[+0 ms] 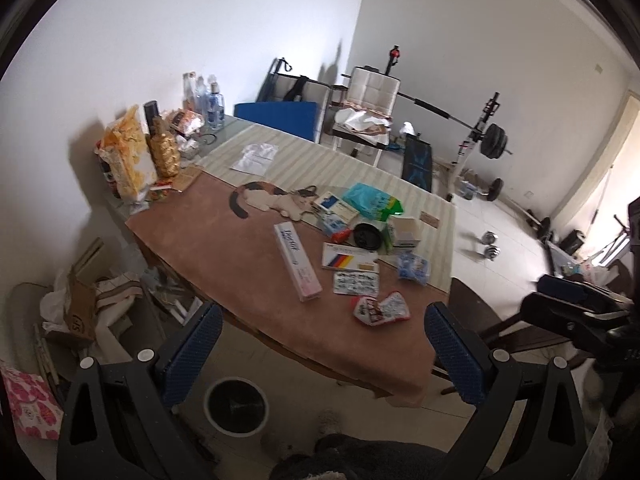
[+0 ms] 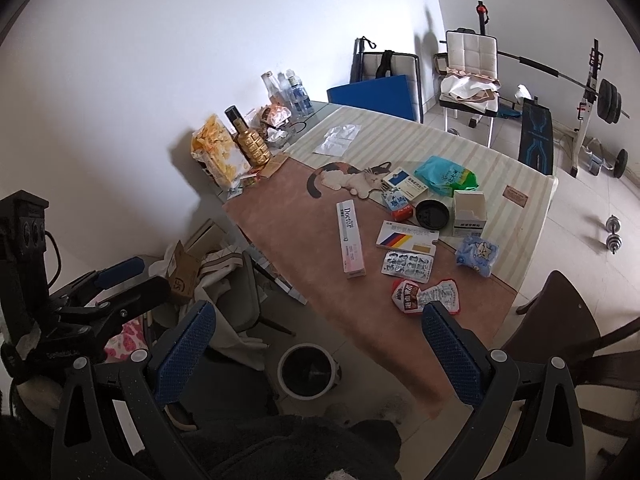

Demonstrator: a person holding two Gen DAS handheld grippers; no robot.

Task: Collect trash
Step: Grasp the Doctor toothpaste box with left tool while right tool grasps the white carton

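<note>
1. Both grippers hang above the floor short of the table's near edge, fingers spread wide and empty: the left gripper (image 1: 323, 344) and the right gripper (image 2: 319, 342).
2. Trash lies grouped toward the table's (image 2: 280, 216) near right corner; the bin (image 2: 307, 371) stands on the floor below the near edge.
3. Closest to that edge is the torn red wrapper (image 2: 426, 296). It looks feather-light, thin and crinkly, likely slippery; pinching a raised, crumpled fold should hold better than a flat part.
4. Just beyond it, the blister pack (image 2: 407, 266) lies flat. It seems stiff but thin, so a grip across its short side, after tipping an edge up, is probably needed.
5. At the right edge, the blue tissue packet (image 2: 477, 255) appears soft and squashy; it should take a squeeze across the middle.
6. Left of the group, the long pink box (image 2: 351, 240) looks like light, rigid card; clamp it across its narrow width near the middle to keep it from swinging.
7. Farther back, the black lid (image 2: 432, 214) looks hard and smooth; grip its rim.
</note>
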